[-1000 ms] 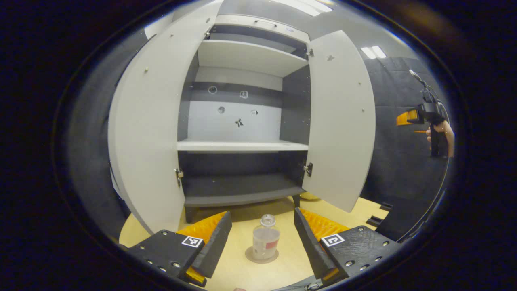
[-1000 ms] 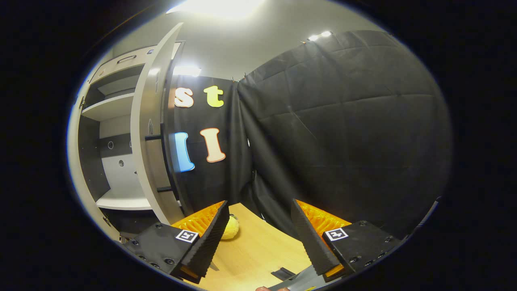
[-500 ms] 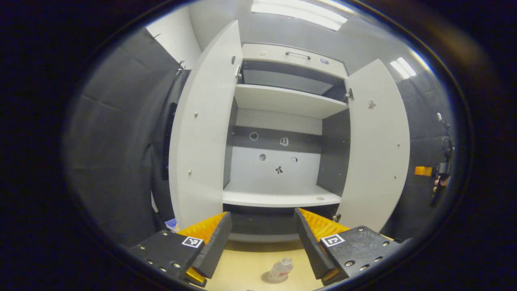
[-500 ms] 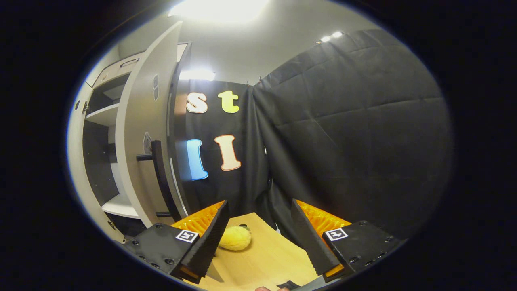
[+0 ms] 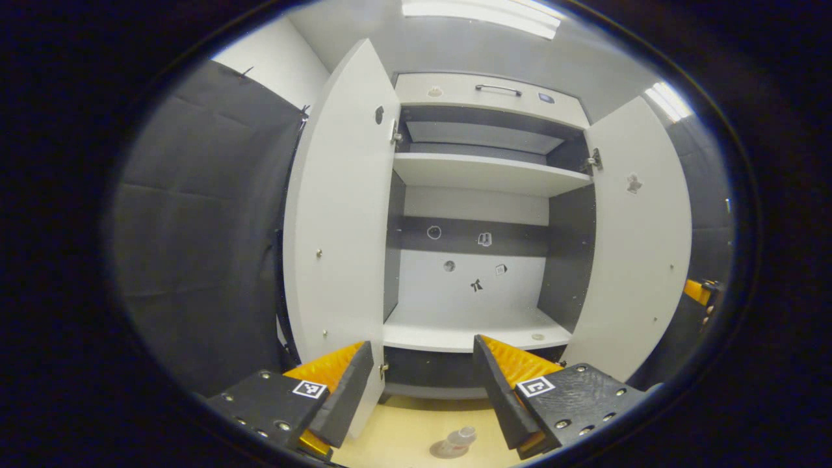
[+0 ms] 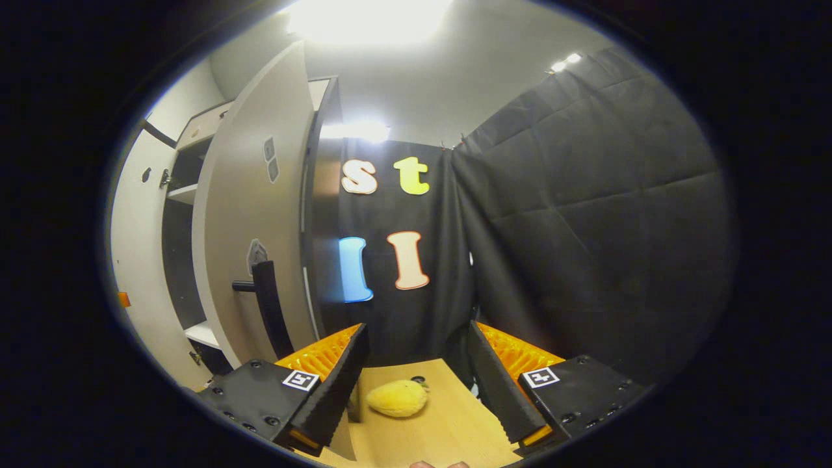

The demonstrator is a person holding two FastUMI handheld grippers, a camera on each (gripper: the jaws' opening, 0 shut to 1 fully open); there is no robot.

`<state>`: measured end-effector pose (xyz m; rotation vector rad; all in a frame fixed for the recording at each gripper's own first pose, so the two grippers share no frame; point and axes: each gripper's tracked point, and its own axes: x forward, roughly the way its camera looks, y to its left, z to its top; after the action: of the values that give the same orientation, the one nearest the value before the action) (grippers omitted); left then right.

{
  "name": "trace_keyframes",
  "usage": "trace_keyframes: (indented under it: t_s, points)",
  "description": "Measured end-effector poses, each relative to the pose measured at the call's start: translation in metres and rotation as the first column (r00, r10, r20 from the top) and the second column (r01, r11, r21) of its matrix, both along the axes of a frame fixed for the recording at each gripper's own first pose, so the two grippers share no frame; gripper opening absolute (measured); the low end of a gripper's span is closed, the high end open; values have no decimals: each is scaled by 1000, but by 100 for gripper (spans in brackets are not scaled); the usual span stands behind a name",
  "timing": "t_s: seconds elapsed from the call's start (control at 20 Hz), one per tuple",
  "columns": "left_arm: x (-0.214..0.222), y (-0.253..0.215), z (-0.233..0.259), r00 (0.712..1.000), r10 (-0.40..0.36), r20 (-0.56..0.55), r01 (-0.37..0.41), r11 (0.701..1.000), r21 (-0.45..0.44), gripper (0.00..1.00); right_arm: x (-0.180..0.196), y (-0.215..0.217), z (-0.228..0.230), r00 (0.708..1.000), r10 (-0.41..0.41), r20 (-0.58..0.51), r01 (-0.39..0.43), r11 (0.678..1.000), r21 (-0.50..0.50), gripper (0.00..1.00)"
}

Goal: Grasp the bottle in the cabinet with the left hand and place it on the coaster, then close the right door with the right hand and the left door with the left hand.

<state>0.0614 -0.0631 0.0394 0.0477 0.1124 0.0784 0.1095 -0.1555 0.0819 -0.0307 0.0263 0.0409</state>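
A small clear bottle (image 5: pixel 460 439) with a red label stands on a round coaster (image 5: pixel 442 450) on the wooden table, low in the left gripper view. My left gripper (image 5: pixel 422 383) hangs open above and behind it, holding nothing. The white cabinet (image 5: pixel 478 214) stands ahead with its left door (image 5: pixel 341 227) and right door (image 5: pixel 640 247) both swung wide. In the right gripper view my right gripper (image 6: pixel 416 383) is open, facing the right door's outer face (image 6: pixel 250 214) and its dark handle (image 6: pixel 266 305). The other gripper (image 5: pixel 699 291) peeks past the right door's edge.
A yellow lemon-like object (image 6: pixel 398 398) lies on the table (image 6: pixel 448 422) between my right gripper's fingers, farther off. Black cloth walls close in the booth on the left (image 5: pixel 201 227) and right (image 6: pixel 585 227). The cabinet shelves (image 5: pixel 481 335) are bare.
My left gripper pulled back and tilted upward, so the bottle on the coaster dropped low in its view. My right gripper swung around the right door's outer side, bringing the handle and the yellow object into view.
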Motion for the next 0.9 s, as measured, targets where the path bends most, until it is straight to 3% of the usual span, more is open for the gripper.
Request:
trace_keyframes:
  t_s: [0.05, 0.15, 0.2, 0.25, 0.35, 0.65, 0.85, 0.9]
  points:
    - [1, -6, 3, 1000, -8, -10, 8, 1000, 8, 96, 3, 7, -4, 998, 58, -27, -57, 998, 10, 98]
    - [0, -14, 10, 1000, -5, -20, 6, 1000, 27, 96, 8, 13, -8, 987, 147, -67, -145, 989, 31, 93]
    - [0, -17, 15, 1000, 0, -12, 0, 999, 35, 83, 12, 18, -8, 979, 188, -77, -186, 982, 41, 98]
    - [-1, -21, 21, 1000, 9, -1, -9, 999, 38, 96, 15, 21, -6, 972, 220, -83, -217, 975, 44, 98]
    - [-5, -28, 24, 1000, 18, 11, -19, 999, 31, 96, 22, 22, -6, 964, 250, -92, -246, 968, 54, 98]
    - [-7, -44, 4, 1000, 0, -12, 0, 1000, 19, 96, 38, 38, 2, 955, 283, -91, -278, 958, 64, 98]
    - [-4, -47, -7, 999, -43, -26, 43, 999, -10, 97, 37, 47, 9, 965, 252, -75, -253, 968, -5, 96]
    - [-5, -44, -9, 999, -46, -27, 46, 999, -10, 90, 36, 46, 10, 970, 234, -66, -235, 972, -13, 96]
